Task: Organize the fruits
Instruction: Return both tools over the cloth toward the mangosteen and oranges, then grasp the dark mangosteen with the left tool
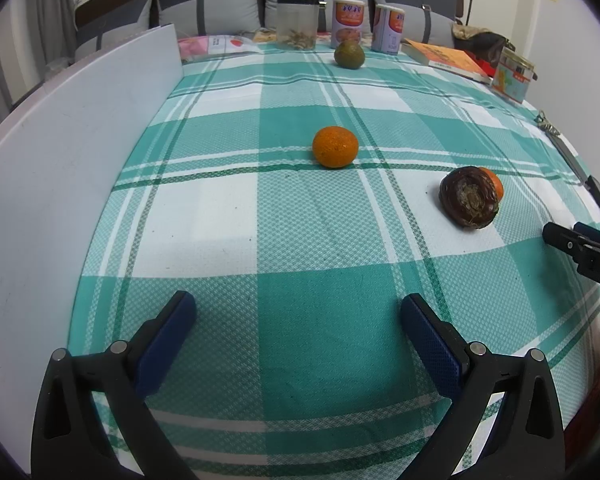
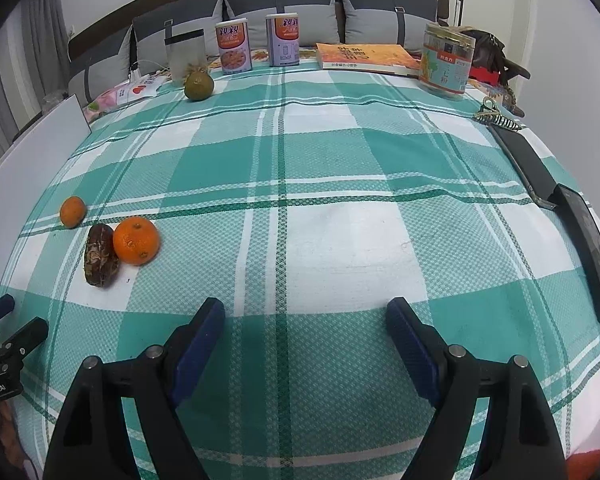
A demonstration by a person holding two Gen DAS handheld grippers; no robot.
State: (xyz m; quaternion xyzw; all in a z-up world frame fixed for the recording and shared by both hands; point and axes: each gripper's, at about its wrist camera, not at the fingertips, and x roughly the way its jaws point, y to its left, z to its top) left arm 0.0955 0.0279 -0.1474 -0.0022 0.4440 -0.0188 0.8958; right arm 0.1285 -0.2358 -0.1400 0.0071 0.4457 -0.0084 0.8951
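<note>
Four fruits are seen lying on a green-and-white checked woven cloth. In the right wrist view a round, dimpled orange sits at the left of the frame, touching a dark brown, wrinkled, oblong fruit; a smaller orange lies near them, further up and to the left. A greenish round fruit rests in the upper left, just in front of a clear container with a dark lid, in which only a little dry, straw-like matter is seen at the bottom. To its right, two printed cylindrical tins stand upright, then a flat book, then a clear labelled jar whose contents cannot be told. Two dark flat devices lie at the right edge. A smooth white board fills the left of the left wrist view.

The left gripper is held over the cloth at the bottom of its frame, jaws spread wide with nothing between them. The right gripper is likewise spread and empty.
</note>
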